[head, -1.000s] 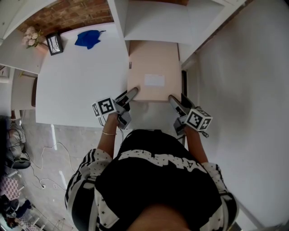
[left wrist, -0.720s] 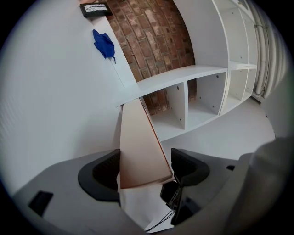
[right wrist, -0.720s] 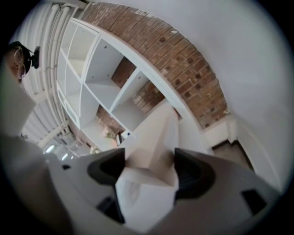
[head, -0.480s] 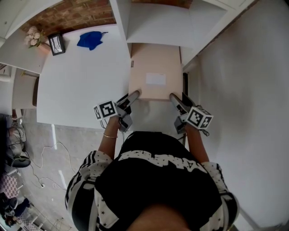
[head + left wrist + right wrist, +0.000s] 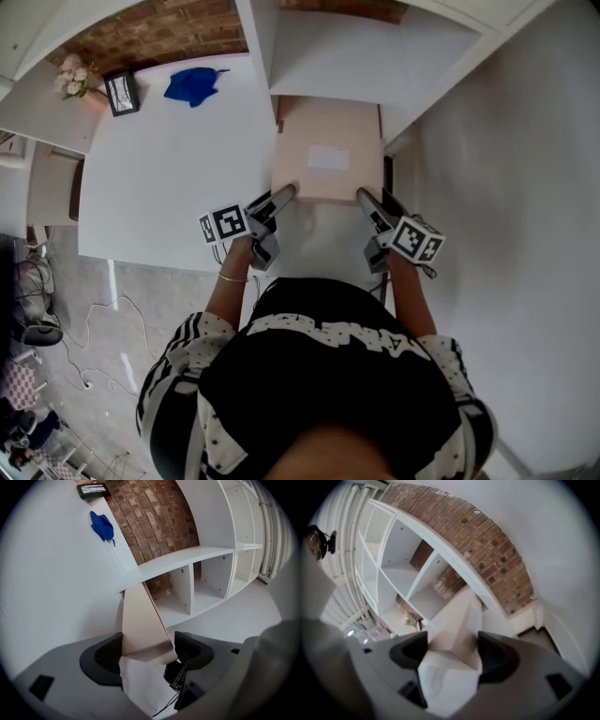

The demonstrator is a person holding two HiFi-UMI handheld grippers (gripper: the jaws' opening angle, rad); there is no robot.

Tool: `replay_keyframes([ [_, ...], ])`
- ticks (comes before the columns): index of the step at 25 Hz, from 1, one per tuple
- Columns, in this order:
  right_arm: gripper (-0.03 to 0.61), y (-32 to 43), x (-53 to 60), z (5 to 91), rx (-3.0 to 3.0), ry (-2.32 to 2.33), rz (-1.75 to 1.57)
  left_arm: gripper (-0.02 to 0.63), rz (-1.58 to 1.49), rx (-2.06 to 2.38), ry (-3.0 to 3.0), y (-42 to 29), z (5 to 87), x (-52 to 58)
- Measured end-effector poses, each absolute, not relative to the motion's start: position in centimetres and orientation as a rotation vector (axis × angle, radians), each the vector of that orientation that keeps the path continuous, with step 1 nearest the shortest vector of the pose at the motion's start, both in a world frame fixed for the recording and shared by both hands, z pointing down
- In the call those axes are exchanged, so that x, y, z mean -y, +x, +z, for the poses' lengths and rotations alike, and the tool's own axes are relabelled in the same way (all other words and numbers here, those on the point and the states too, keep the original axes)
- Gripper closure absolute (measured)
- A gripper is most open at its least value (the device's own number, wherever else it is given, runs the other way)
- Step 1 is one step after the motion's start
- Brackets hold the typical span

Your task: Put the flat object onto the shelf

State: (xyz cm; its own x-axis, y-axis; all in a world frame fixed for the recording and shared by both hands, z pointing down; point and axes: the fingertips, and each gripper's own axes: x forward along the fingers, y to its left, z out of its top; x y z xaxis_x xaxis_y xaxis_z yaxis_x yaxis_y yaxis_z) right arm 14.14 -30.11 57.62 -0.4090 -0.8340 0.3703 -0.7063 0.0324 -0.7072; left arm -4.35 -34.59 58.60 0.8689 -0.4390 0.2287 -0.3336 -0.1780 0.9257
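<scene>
With the left gripper point(image 5: 284, 193) and right gripper point(image 5: 364, 197) each having jaws clamped on a near corner of the flat cardboard box point(image 5: 326, 150), whose far end meets the shelf point(image 5: 255, 42), such shallow corner grips risk it slipping or tilting.

Matt tan cardboard box point(image 5: 319, 131), smooth white shelf point(image 5: 328, 56), rough brick wall point(image 5: 141, 37).

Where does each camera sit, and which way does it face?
Head view: on the person's head, facing down at the flat box before the shelf; torso, forearms show.
Left gripper view: on the left gripper, along its jaws, shut on the box's corner, toward shelf and brick wall.
Right gripper view: on the right gripper, likewise, gripping the other corner.
All share box and shelf.
</scene>
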Motion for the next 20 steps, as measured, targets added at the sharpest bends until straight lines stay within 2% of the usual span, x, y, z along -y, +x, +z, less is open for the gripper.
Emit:
replay_keyframes([
  [20,0.225,14.7,33.0,58.7,-2.121,-1.641,-1.345,0.242,-0.058,0.620,1.782,-3.6,60.0,37.9],
])
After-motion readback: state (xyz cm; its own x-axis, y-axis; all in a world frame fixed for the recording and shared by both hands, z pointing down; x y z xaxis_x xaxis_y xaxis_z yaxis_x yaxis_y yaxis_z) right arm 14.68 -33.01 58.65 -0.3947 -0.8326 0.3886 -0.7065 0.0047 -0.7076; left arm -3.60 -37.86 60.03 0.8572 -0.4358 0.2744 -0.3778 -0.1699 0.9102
